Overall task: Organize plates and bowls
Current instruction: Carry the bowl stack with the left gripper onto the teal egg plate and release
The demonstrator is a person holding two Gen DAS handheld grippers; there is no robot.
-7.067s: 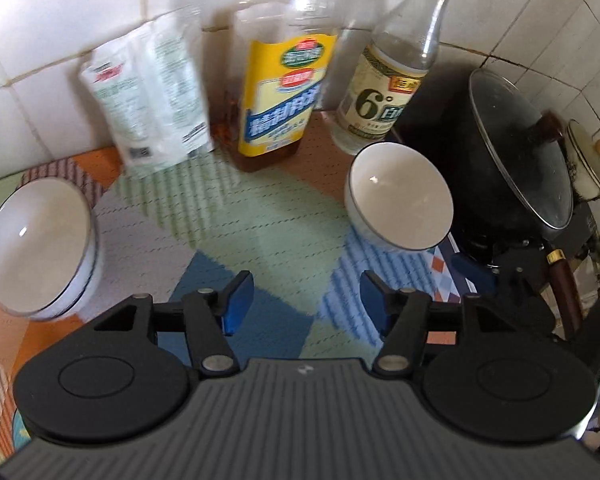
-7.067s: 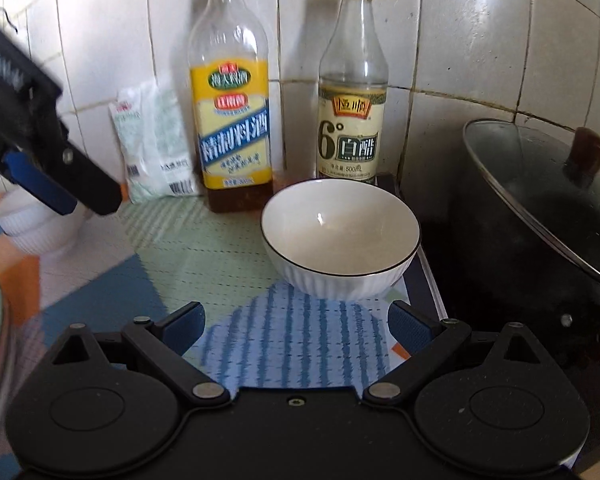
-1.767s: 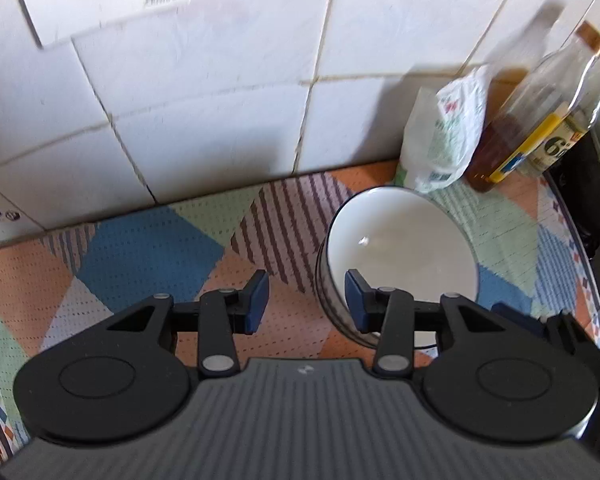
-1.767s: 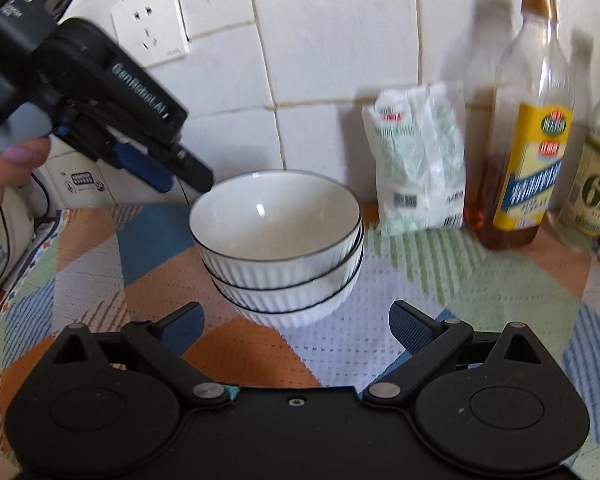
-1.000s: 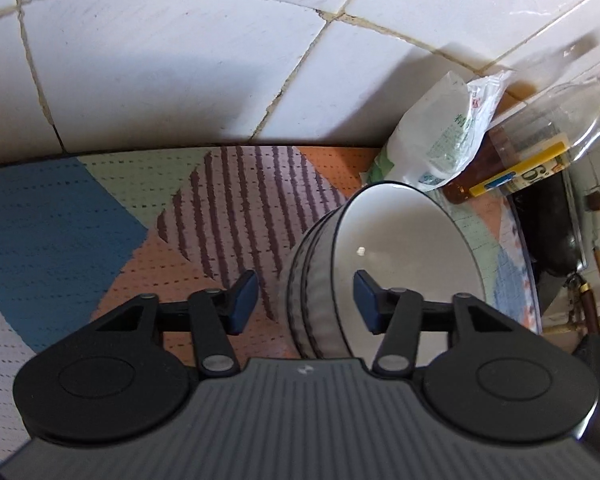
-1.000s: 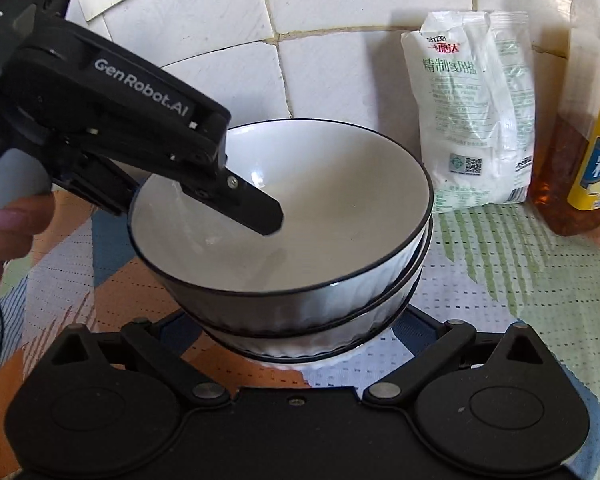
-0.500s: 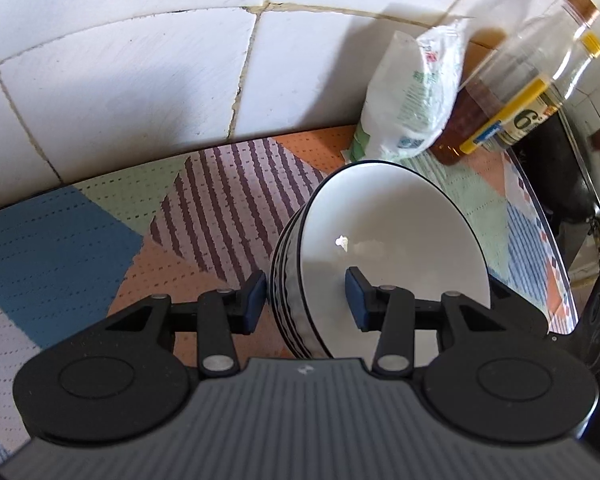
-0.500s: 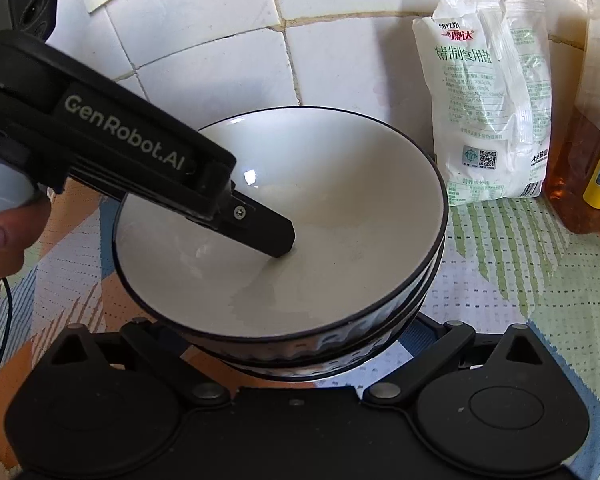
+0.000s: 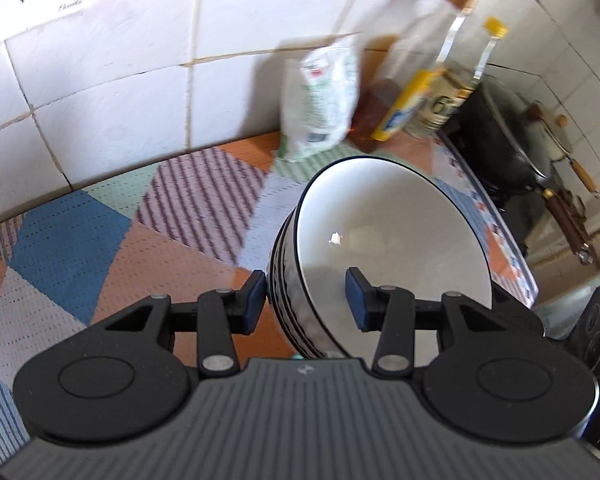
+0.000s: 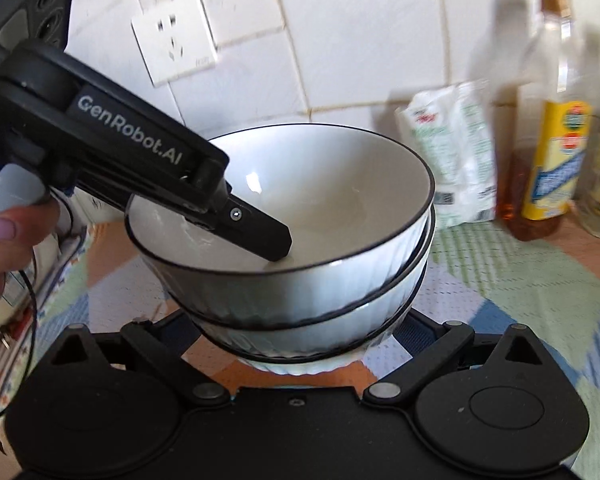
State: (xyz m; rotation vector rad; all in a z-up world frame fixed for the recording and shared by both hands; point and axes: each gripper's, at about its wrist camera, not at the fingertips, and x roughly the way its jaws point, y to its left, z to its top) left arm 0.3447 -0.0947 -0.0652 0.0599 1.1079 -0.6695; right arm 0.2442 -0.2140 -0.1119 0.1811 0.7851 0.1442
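The stack of bowls [image 10: 300, 280] hangs just above the bench [image 10: 520, 280] between both grippers — the left gripper [image 9: 306, 300] pinches its near wall, the right gripper [image 10: 300, 336] clasps its base from the opposite side.

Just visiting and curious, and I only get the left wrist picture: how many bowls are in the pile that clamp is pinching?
Observer: Three. The right wrist view shows the stack of bowls from the side, nested.
Operator: Is anything down by the bottom of the pile?
Observer: Yes, the right gripper sits low at the stack's base, a finger on either side. The bowls hide its fingertips.
Operator: Who holds my clamp?
Observer: A hand grips the left gripper by its handle.
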